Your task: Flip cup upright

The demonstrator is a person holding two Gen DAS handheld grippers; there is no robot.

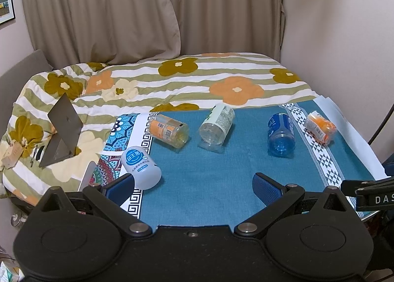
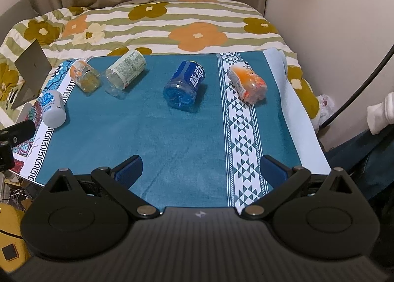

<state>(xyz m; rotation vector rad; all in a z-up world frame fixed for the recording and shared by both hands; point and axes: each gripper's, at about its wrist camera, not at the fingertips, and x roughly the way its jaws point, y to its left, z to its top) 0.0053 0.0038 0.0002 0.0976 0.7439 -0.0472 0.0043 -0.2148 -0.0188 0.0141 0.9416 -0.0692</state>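
Several bottle-like cups lie on their sides on a teal tablecloth (image 1: 197, 183) (image 2: 123, 134): a white one with a blue label (image 1: 140, 167) (image 2: 52, 108), an orange-labelled one (image 1: 168, 130) (image 2: 84, 74), a clear one with a green-white label (image 1: 216, 124) (image 2: 125, 71), a blue one (image 1: 280, 134) (image 2: 184, 85), and an orange one (image 1: 320, 127) (image 2: 247, 82). My left gripper (image 1: 194, 187) is open and empty, its left finger just beside the white cup. My right gripper (image 2: 200, 171) is open and empty, near the table's front edge, well short of the blue cup.
A bed with a flowered striped quilt (image 1: 172, 80) (image 2: 160, 26) lies behind the table. An open laptop (image 1: 62, 132) (image 2: 29, 70) stands on the quilt at left. Curtains (image 1: 123, 11) hang at the back. A wall (image 1: 344, 36) is at right.
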